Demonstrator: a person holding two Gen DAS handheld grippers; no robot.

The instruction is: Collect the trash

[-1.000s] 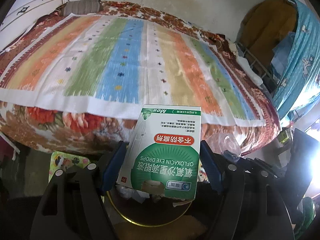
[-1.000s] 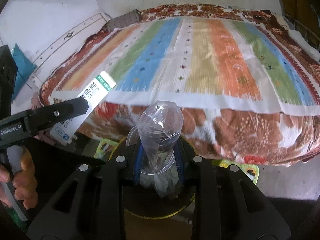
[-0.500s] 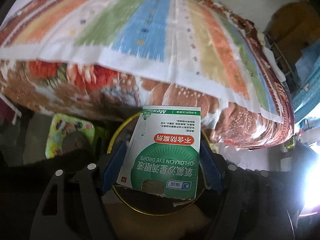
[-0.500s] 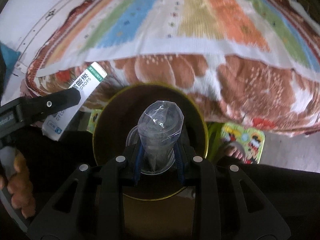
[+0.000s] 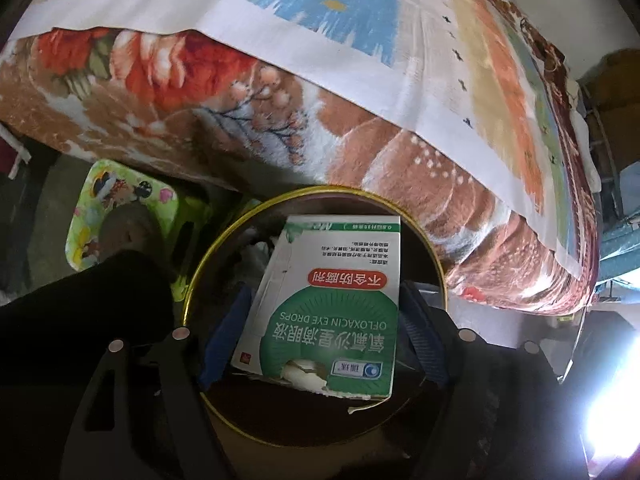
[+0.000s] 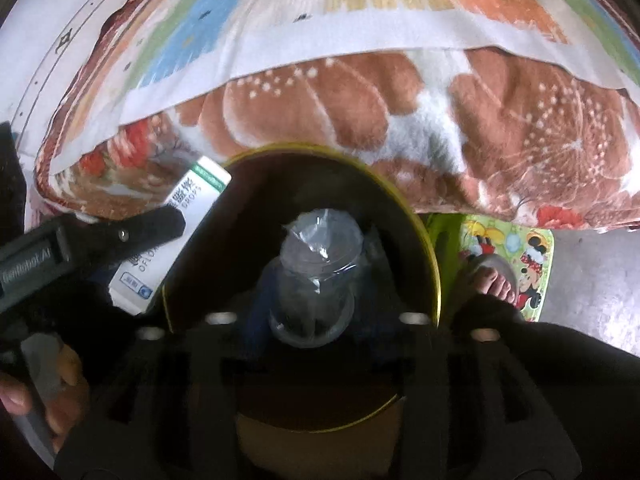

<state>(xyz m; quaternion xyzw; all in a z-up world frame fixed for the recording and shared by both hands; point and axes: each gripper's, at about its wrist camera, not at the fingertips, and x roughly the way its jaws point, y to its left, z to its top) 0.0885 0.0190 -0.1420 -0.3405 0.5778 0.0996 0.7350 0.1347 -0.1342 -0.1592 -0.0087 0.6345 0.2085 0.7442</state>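
Note:
A green and white eye-drop box (image 5: 332, 308) stands between the blue pads of my left gripper (image 5: 326, 286), over the mouth of a round dark bin with a yellow rim (image 5: 440, 276). The left jaws are opening, though the pads still look to be against the box. In the right wrist view the same box (image 6: 188, 204) shows under a left finger (image 6: 152, 224). My right gripper (image 6: 316, 280) points down into the bin (image 6: 434, 280). Its jaws are opening, and the crumpled clear plastic cup (image 6: 318, 248) sits loose between them, with the pads blurred.
A bed with a floral blanket (image 5: 360, 152) and a striped sheet (image 6: 360, 12) overhangs the bin at the back. A green cartoon mat (image 6: 508, 248) lies beside the bin with a sandalled foot (image 6: 492, 280) on it. A hand (image 6: 40, 380) holds the left gripper's handle.
Both grippers have sunk and tipped down over the bin, whose rim now rings each view. The right jaws have spread off the cup. The box sits as before between the left pads.

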